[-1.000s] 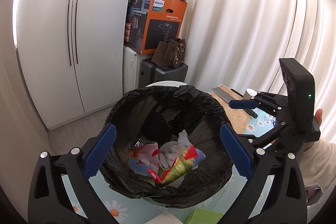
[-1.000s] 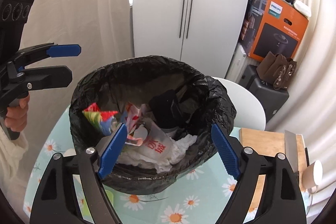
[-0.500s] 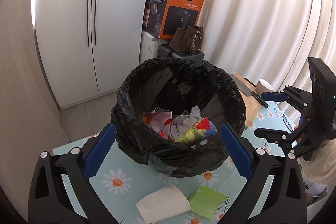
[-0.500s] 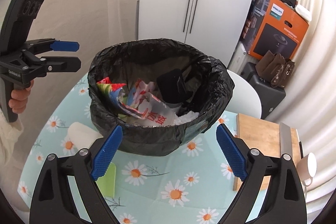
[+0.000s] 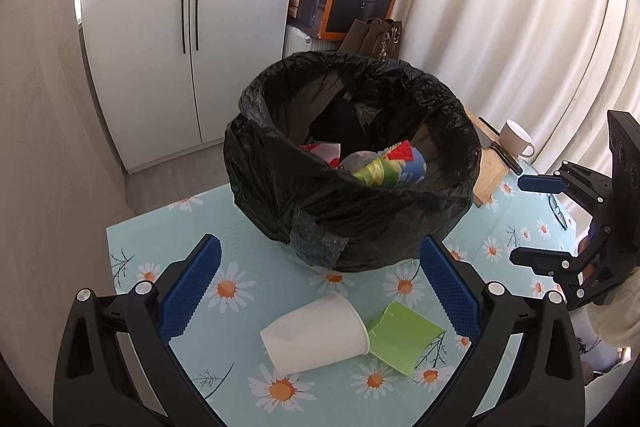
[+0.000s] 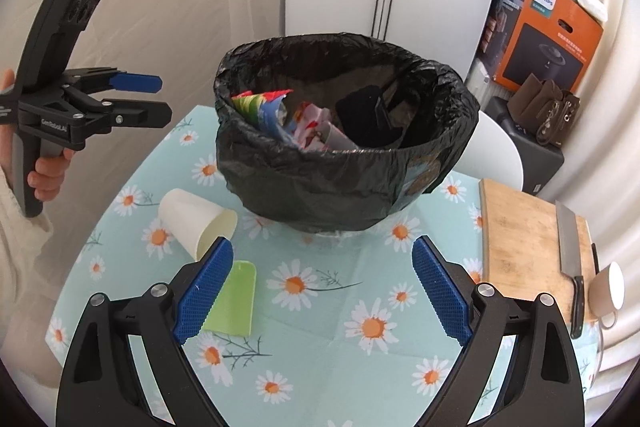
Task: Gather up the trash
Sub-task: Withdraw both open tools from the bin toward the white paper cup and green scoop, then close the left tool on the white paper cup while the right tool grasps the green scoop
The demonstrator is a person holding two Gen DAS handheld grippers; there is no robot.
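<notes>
While both claws hang open, trash waits on the surface (image 5: 160, 227).
White cup (image 5: 316, 333) lies tipped, touching green paper (image 5: 404, 337), near the full black bin bag (image 5: 352, 163); left claw (image 5: 320, 291), right claw (image 6: 322, 291).

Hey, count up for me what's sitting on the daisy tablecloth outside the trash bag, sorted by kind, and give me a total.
Paper cup, lying on its side: 1
Green paper piece: 1
Cutting board: 1
Knife: 1
Mug: 1
Total: 5
</notes>
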